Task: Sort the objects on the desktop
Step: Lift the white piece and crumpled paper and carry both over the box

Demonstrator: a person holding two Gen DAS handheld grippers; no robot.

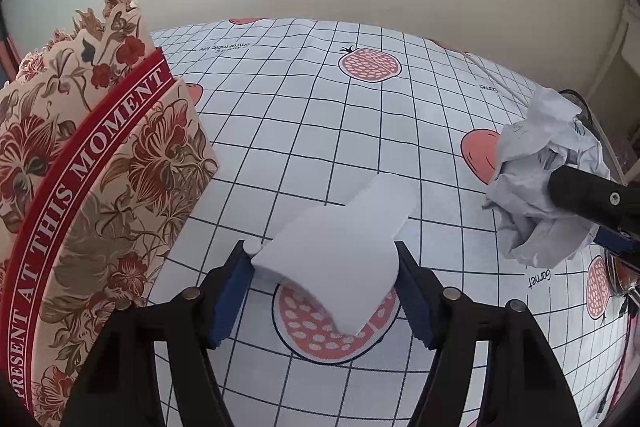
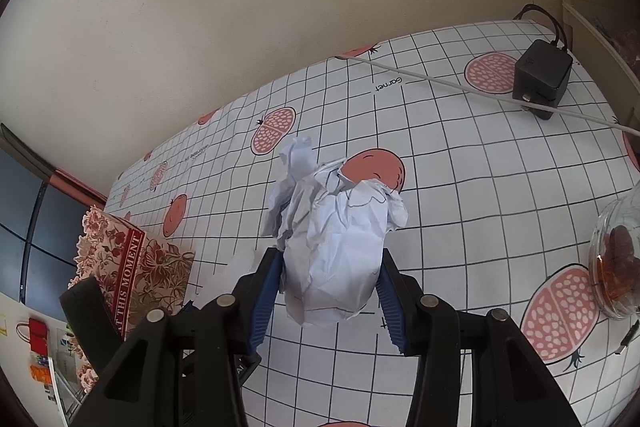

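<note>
My left claw (image 1: 324,275) stood partly open around a white foam piece (image 1: 340,251), pads barely touching; my right claw (image 2: 330,275) clamped crumpled paper (image 2: 336,247). Both hung right of the floral box (image 1: 100,187). That foam could slip.

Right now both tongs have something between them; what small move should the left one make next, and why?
Probably carry the bent white foam piece sideways over the open floral paper bag. The left tongs hold it above the checked tablecloth, the bag stands right beside them, and the right tongs are busy gripping the crumpled white paper ball.
</note>
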